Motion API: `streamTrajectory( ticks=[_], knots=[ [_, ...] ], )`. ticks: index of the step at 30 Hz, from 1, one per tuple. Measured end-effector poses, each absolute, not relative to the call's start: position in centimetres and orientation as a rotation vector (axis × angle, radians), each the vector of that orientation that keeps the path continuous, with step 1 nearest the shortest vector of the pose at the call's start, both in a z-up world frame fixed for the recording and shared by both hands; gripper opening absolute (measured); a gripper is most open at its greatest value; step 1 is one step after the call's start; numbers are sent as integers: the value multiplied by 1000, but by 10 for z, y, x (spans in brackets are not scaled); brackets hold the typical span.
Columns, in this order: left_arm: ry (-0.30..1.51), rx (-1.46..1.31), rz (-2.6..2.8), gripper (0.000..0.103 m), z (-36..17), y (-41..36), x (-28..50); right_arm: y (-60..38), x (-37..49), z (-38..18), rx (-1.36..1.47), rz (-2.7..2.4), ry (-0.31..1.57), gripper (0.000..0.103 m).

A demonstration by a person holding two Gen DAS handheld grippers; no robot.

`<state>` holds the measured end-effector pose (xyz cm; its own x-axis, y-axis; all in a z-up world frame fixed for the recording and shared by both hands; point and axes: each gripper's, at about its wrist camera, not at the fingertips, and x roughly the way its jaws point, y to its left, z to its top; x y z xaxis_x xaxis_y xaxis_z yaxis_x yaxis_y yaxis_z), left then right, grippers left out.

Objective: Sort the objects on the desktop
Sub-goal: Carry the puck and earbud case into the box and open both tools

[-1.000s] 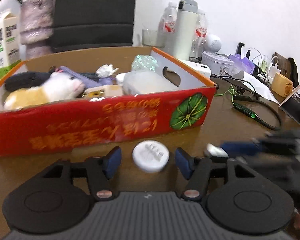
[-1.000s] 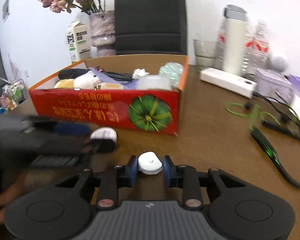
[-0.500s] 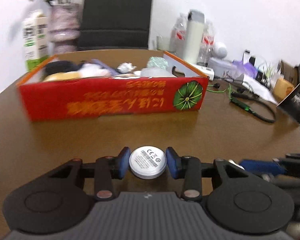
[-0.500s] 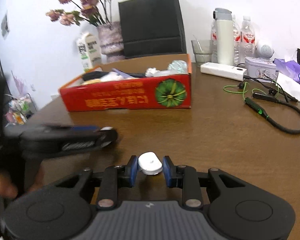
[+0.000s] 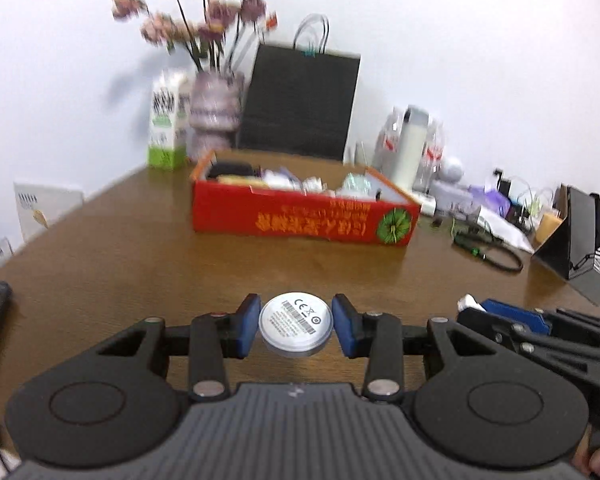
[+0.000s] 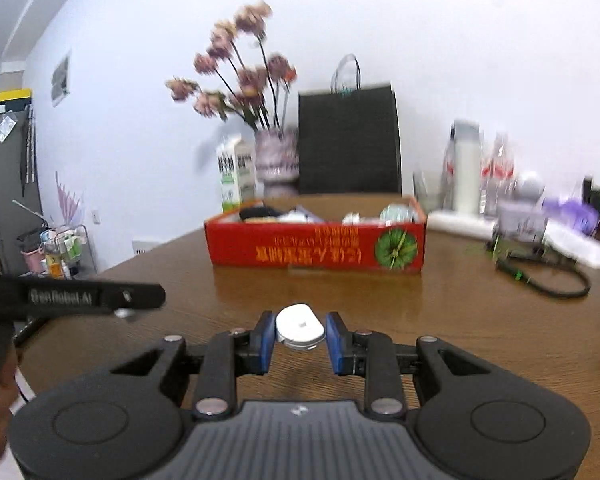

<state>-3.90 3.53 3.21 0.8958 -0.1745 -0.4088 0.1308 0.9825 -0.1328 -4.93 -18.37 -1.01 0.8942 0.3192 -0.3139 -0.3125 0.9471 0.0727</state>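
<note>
A: What does the left tool (image 5: 295, 326) carry?

B: A round white disc (image 5: 295, 323), label side up, clamped by its rim between the two blue pads (image 5: 247, 325). It is held off the brown desk (image 5: 112, 256), over the near edge.

A: And the right tool (image 6: 300, 334)?

B: Its pads (image 6: 266, 338) press on the two long sides of a small white oval device (image 6: 299, 327), also lifted above the near part of the desk.

A: How are these two things likely to handle?

B: Both look like light, rigid plastic shells with smooth faces. Neither should deform, but a smooth rim can slip or swivel if the squeeze slackens. Taking each across its widest part, as shown, seems the soundest hold.

A: Where do they lie relative to the sorting box?

B: The red cardboard box (image 5: 300, 220) stands toward the far middle of the desk, well apart from both tools and straight ahead of them. It already contains assorted items, too blurred to name. A green-and-black cable (image 6: 540, 276) lies toward the right edge, outside the box.
</note>
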Motion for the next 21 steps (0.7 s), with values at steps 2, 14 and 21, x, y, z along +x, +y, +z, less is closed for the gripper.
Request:
streamTrajectory(
  ticks=[2,14,21],
  knots=[
    [402,-97,-175,40,39,34,-49,-182,-62,-6,6,318,281,26],
    [370,-115,-194,40,50,25,-38,-189,-56,16,38,309,204,26],
    [370,-156,-244,40,85,33,18,-208,1,57,90,320,174,26]
  ],
)
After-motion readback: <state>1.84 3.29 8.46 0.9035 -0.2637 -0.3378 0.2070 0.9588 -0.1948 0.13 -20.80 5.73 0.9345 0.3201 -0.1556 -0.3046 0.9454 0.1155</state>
